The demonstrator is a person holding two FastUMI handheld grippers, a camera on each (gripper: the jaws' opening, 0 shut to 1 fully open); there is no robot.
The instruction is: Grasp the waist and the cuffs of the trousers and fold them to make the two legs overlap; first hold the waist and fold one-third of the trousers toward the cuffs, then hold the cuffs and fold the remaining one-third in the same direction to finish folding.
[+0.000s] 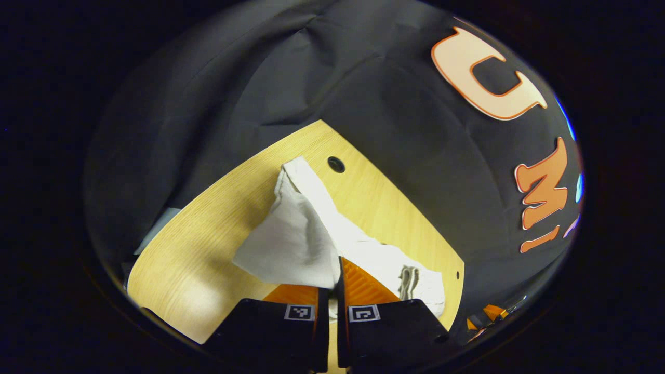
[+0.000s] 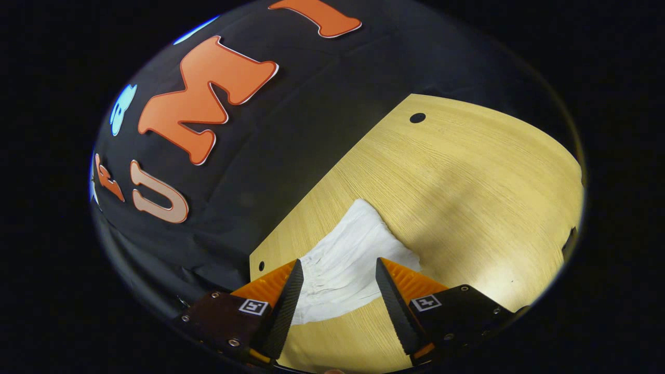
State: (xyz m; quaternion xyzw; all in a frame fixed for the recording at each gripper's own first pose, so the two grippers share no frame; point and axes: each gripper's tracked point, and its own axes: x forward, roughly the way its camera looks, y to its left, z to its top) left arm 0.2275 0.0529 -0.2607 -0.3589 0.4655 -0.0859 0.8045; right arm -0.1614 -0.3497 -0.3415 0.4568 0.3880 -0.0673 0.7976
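White trousers (image 1: 306,234) lie across the pale wooden worktop (image 1: 208,234) in the centre of the left gripper view, running from a bunched end near a dark hole (image 1: 336,164) in the board down to the lower right. At the bottom centre, the left hand-held gripper (image 1: 332,283) has its fingers pressed together, pinching a fold of the cloth. In the right gripper view, the right hand-held gripper (image 2: 336,283) at the bottom centre stands spread, its fingers straddling the gathered end of the trousers (image 2: 348,259), which lies flat on the worktop (image 2: 467,182).
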